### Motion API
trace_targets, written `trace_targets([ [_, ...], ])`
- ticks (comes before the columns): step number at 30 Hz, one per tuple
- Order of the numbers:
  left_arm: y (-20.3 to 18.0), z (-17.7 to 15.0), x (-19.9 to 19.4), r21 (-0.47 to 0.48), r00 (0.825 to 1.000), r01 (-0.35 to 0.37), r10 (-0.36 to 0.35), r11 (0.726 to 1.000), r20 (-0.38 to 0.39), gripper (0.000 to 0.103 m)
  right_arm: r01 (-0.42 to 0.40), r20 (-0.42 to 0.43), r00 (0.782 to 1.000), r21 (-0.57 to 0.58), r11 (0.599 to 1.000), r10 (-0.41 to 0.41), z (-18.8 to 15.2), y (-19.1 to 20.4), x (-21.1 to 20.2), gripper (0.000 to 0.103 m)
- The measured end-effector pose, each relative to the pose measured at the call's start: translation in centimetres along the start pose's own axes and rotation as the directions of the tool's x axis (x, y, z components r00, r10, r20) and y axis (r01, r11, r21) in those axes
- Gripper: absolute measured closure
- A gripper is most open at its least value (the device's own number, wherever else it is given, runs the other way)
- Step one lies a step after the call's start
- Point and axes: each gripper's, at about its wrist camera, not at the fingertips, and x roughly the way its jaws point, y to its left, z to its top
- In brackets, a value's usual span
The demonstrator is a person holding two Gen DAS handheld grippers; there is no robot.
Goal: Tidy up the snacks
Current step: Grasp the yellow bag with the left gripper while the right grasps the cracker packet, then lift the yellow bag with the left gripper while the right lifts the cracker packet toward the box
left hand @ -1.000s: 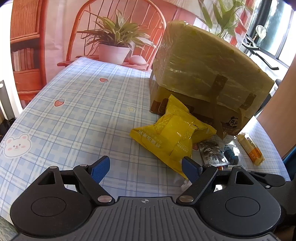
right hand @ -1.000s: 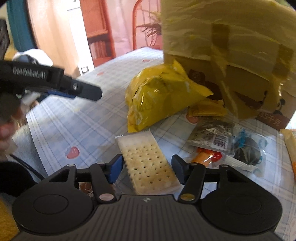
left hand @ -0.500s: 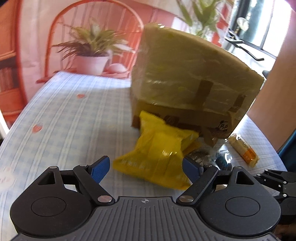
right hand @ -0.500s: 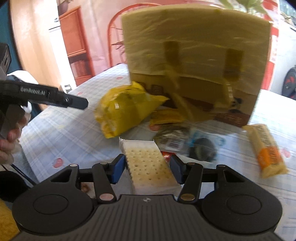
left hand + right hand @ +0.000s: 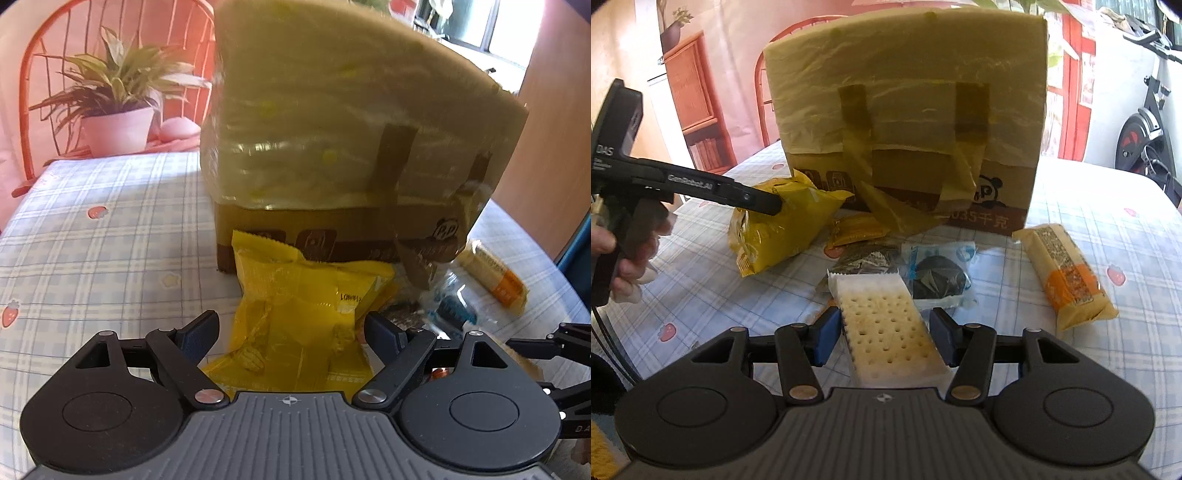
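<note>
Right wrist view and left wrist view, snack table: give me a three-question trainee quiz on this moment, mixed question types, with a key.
1. True or false: the right gripper has the cracker pack between its fingers.
2. What lies between the open left gripper fingers?
A. yellow snack bag
B. orange-ended bar
C. a potted plant
3. Fill in: the snacks lie on the checked tablecloth in front of a tall ____.

Key: 1 true; 2 A; 3 paper bag, its handles hanging down the front.
</note>
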Motion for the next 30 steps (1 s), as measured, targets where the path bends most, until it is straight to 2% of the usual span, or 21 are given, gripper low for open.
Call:
trace_targets([
  [5,0.2,-0.6,0.6,-0.005,1.000,0.019,-0.019,1.000,-0.010,0.019,-0.008,-0.022,1.000,0.011,1.000,0.009,-0.2,-0.1,0.8,0.050],
  [7,0.5,-0.7,0.5,-0.009,1.000,0.021,-0.021,1.000,0.000,0.026,-0.013,-0.026,1.000,0.016,1.000,0.013,-0.2,-0.2,1.0,0.050],
  [15,0.7,-1.0,-0.5,-0.031,1.000,0.007,-0.006,0.999,0.024,0.035,-0.024,-0.045,0.999,0.036,0.999,0.025,-0.3,-0.4,1.9,0.050],
  [30,0.0,-0.7,-5.1,-0.061,0.988,-0.015,0.024,0.998,0.151,0.036,-0.014,0.023,1.000,0.064,0.998,0.012,0.6,-0.9,0.2,0.052],
])
